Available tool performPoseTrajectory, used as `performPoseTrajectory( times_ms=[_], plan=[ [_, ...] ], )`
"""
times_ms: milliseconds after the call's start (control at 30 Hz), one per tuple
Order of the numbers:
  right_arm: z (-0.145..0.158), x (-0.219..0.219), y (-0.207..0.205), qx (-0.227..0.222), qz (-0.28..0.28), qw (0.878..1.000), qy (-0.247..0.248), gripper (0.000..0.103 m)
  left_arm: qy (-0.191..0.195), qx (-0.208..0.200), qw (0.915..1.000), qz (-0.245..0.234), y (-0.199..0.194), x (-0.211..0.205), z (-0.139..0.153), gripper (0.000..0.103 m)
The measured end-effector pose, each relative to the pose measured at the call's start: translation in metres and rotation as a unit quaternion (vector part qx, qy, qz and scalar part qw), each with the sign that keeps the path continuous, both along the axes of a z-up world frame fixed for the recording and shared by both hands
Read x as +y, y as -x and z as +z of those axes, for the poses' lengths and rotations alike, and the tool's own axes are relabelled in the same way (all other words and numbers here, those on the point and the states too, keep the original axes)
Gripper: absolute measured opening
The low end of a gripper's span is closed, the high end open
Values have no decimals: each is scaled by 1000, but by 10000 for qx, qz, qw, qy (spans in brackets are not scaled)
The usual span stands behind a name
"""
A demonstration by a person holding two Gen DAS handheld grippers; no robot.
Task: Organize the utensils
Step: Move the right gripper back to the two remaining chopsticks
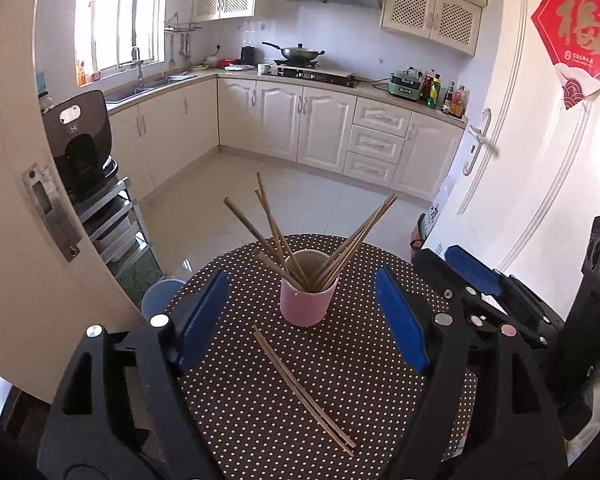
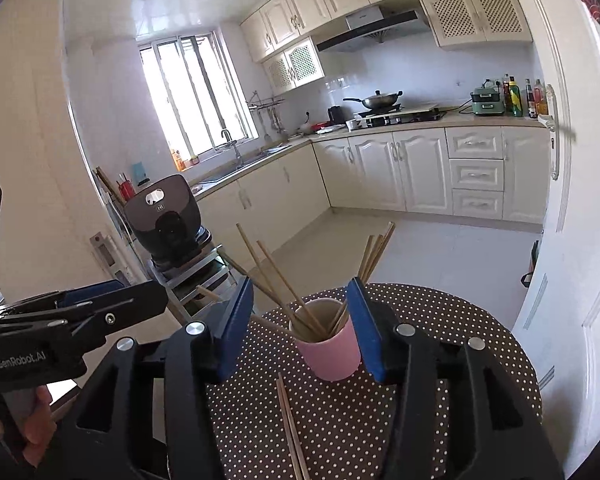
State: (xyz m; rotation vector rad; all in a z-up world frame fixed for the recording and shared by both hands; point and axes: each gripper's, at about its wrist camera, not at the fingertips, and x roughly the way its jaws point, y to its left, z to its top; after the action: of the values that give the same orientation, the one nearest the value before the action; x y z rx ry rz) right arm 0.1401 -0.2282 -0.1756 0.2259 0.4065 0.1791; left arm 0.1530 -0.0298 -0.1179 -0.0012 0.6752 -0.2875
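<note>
A pink cup (image 1: 308, 298) stands on a round table with a brown polka-dot cloth (image 1: 260, 420) and holds several wooden chopsticks fanned out. Two loose chopsticks (image 1: 302, 390) lie on the cloth in front of the cup. My left gripper (image 1: 306, 314) is open and empty, hovering above the table near side of the cup. My right gripper (image 2: 300, 328) is open and empty, its blue pads either side of the cup (image 2: 332, 354) in its view. The loose chopsticks (image 2: 292, 432) lie below it. The right gripper also shows at the right of the left wrist view (image 1: 476, 276).
The table stands in a doorway to a kitchen. A white door (image 1: 540, 160) is at the right, a door frame (image 1: 20, 200) at the left. A rack with a dark appliance (image 1: 80, 140) and a blue stool (image 1: 160, 296) stand left of the table.
</note>
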Motion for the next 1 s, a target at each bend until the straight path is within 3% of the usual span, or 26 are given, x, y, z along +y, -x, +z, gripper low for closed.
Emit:
performPoseTrajectory(
  times_ms=[300, 467, 700, 1000],
  plan=[
    [-13, 3, 11, 295, -112, 9995, 37, 50, 85, 271, 9994, 172, 4, 33, -17, 76],
    [-31, 4, 6, 602, -114, 9981, 78, 51, 289, 891, 9949, 366, -9, 56, -50, 76],
    [-65, 4, -3, 1168, -87, 9931, 20, 51, 447, 2112, 9757, 370, -30, 53, -122, 76],
    [-107, -1, -18, 1859, 15, 9826, -44, 51, 278, 2896, 9559, 407, -51, 29, -194, 76]
  ],
)
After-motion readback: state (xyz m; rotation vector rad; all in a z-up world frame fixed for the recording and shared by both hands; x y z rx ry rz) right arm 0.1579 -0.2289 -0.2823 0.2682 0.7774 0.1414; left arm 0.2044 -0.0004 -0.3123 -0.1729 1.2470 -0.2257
